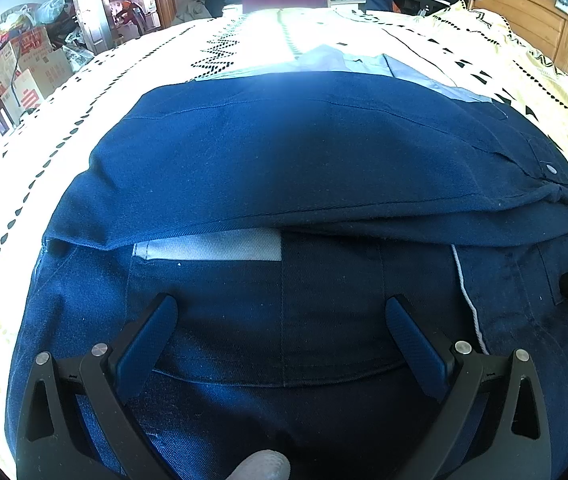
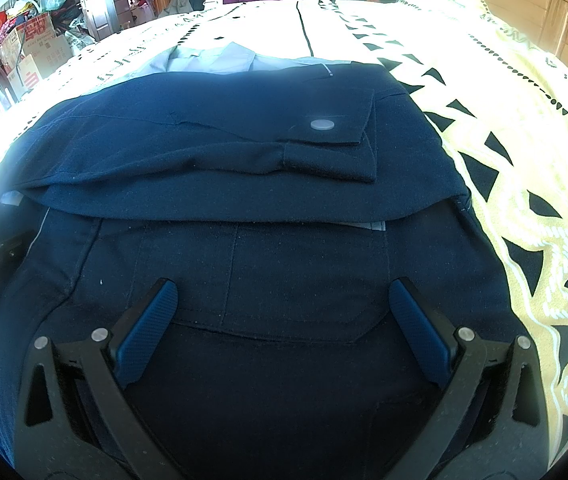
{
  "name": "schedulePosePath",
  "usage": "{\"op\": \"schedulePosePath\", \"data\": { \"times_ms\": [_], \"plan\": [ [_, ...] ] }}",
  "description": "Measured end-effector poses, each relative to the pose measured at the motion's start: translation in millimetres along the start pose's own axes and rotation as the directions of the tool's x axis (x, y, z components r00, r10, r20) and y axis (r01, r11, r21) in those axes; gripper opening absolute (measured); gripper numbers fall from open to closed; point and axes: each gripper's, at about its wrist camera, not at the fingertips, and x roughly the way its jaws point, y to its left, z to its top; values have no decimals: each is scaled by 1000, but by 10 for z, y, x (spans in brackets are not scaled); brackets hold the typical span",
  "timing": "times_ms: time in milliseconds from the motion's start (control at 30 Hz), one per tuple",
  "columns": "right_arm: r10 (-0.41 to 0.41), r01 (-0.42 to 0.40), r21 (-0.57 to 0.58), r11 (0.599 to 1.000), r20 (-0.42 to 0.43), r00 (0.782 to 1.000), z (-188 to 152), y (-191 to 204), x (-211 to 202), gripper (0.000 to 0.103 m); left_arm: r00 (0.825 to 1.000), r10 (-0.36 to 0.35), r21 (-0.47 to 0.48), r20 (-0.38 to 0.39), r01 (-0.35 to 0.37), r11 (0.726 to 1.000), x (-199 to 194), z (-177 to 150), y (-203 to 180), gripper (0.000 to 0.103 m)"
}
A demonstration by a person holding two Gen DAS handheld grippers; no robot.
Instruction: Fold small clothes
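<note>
Both grippers (image 1: 282,312) (image 2: 284,298) spread over navy garment (image 1: 304,152) — folded edge ahead

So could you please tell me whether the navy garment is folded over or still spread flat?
Folded over: the navy garment has its far part doubled back, the fold edge lying across the lower layer.

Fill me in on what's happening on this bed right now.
A person is folding a navy garment on a bed covered by a cream patterned bedspread, with a handheld gripper in each hand. One part is already folded over, its button facing up, and a light blue garment lies behind it. The left gripper and right gripper are both open over the near edge, gripping nothing.
</note>
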Motion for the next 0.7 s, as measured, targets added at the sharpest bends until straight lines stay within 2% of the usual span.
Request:
{"op": "schedulePosePath", "data": {
  "times_ms": [700],
  "plan": [
    [0,0,0,1000,0,1000,0,-2,1,103,1000,2,-1,1,-2,1000,7,-15,4,103]
  ]
}}
